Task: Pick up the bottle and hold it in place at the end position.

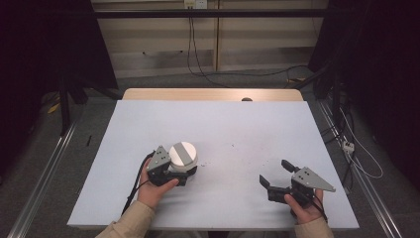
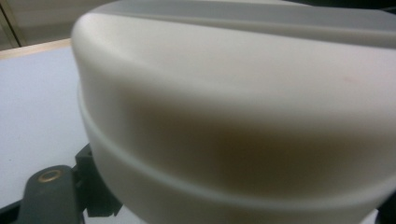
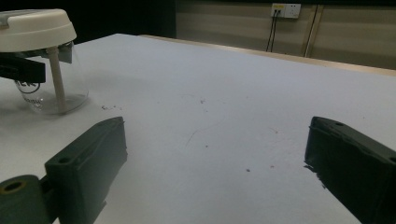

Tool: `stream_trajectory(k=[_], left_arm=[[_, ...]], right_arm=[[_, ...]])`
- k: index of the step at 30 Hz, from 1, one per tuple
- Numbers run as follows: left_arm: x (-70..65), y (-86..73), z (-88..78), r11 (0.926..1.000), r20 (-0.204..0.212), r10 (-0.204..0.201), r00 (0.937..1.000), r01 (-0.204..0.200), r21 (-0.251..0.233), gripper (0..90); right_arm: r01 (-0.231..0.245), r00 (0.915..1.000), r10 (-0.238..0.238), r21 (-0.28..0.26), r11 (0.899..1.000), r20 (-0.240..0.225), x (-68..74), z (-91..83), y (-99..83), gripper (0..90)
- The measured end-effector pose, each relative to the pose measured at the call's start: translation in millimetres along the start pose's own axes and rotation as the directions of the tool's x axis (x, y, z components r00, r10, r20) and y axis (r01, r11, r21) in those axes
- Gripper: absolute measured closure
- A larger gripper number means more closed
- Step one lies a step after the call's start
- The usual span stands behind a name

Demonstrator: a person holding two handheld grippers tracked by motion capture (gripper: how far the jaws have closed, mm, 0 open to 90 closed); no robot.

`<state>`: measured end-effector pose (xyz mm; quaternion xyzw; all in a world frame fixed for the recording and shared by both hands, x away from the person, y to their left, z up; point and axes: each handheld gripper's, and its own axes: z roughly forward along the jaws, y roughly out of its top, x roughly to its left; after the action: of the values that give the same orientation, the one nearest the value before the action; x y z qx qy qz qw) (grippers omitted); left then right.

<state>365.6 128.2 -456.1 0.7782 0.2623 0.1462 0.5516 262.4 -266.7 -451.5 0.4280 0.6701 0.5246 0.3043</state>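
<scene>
Dark curtains and a pale back wall with trailing cables frame the room, and a wide grey-white table [image 1: 223,134] takes up the middle of the high view. On its near-left part stands the thing being worked on: a clear jar [image 3: 56,88] with a cream lid [image 1: 183,155] that carries a grey band across its top. A pale stem runs down inside the glass to the bottom.

At the jar's near side sits the left gripper [image 1: 184,174], its jaws drawn in around the body just under the lid — in the left gripper view the lid's flank looms right against the camera. I take this as a clamp on the jar, though the pads themselves are hidden. Well apart on the near-right, the right gripper [image 1: 276,174] rests low over bare table, jaws spread wide with nothing between them.

The risk, as I judge it, lies in the smooth, tapering glass: a hold this close under the lid may slip or tilt the jar if lifted — and the lid could pop loose.
</scene>
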Motion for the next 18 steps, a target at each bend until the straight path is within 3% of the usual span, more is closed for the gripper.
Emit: stream_trajectory(k=[12, 18], left_arm=[[-0.6, 1.1, -1.7, 0.9995, -0.009, 0.031, 0.9995, -0.031, -0.01, 17.8], [1.6, 6.4, -1.6, 0.9988, -0.006, 0.005, 1.0, -0.005, -0.049, 18.1]], right_arm=[[-0.001, 1.0, 0.001, -0.003, 1.0, 0.001, -0.4, -0.4, 0.4, 5.2], [-0.001, 1.0, 0.001, -0.004, 1.0, 0.001, -0.4, -0.3, 0.5, 5.2]])
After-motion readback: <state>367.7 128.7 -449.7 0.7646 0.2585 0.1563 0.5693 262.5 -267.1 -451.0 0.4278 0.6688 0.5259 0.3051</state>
